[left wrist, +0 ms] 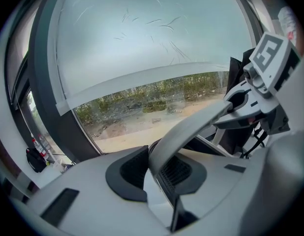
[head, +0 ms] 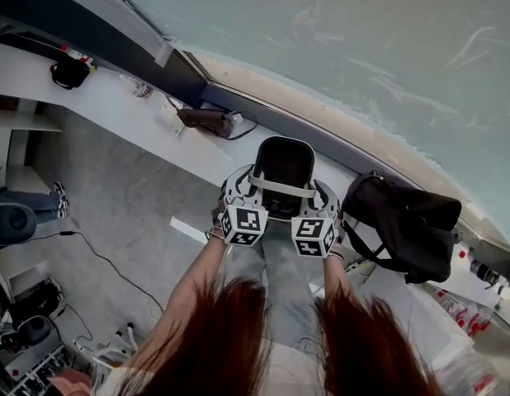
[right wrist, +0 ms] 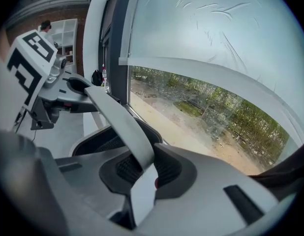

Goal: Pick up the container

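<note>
A black container [head: 284, 167] with a pale rim sits in front of me at the white counter's edge; I cannot tell if it rests on the counter. Its white handle [head: 281, 187] spans the opening. My left gripper [head: 248, 195] is shut on the handle's left end and my right gripper [head: 314, 198] on its right end. In the left gripper view the handle [left wrist: 191, 129] runs from between my left gripper [left wrist: 154, 173] jaws up to the right gripper [left wrist: 238, 102]. The right gripper view shows the handle [right wrist: 120, 122] clamped in my right gripper [right wrist: 142, 173], leading to the left gripper [right wrist: 76, 90].
A black bag [head: 403, 221] lies on the white counter [head: 115, 110] just right of the container. A brown object with a cable [head: 207, 120] lies behind left, a small dark bag [head: 69, 73] farther left. A large window [head: 362, 56] runs behind the counter.
</note>
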`<action>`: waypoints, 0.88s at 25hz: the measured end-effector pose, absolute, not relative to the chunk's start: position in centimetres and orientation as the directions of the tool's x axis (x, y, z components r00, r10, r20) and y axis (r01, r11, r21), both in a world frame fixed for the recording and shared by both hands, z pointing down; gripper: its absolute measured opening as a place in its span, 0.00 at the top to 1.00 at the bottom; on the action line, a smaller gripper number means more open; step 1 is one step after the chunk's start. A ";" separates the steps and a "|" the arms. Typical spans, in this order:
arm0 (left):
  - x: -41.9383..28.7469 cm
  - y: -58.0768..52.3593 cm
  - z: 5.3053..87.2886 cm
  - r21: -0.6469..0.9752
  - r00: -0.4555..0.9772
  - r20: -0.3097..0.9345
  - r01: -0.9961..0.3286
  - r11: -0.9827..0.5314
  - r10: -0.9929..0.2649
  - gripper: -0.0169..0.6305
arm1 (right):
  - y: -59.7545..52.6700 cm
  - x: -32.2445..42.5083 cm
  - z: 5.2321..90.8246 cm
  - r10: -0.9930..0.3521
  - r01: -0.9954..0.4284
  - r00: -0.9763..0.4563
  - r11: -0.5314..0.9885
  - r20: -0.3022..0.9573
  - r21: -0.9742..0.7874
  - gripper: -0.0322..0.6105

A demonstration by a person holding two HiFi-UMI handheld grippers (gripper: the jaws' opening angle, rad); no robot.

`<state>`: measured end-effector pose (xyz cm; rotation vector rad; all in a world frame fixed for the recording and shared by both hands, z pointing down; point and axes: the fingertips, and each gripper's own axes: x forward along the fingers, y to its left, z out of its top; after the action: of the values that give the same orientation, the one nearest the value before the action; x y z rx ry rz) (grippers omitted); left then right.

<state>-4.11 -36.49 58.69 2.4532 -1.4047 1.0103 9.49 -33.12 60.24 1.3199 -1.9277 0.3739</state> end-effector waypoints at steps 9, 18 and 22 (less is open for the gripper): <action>-4.2 -36.7 58.6 -0.195 0.312 0.638 -0.819 -0.540 -0.704 0.84 | -33.4 9.6 60.1 -0.666 -0.907 -0.158 0.390 0.729 0.159 0.85; -4.2 -36.9 57.6 -0.188 0.287 0.643 -0.840 -0.510 -0.710 0.86 | -35.2 9.9 58.5 -0.693 -0.906 -0.153 0.383 0.705 0.180 0.86; -4.3 -36.9 56.5 -0.193 0.285 0.634 -0.842 -0.503 -0.719 0.86 | -35.5 9.9 57.3 -0.709 -0.901 -0.153 0.386 0.689 0.197 0.86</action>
<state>-4.29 -36.94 56.49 2.3683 -1.4580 1.0184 9.88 -35.55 57.28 1.3832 -1.9225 0.3380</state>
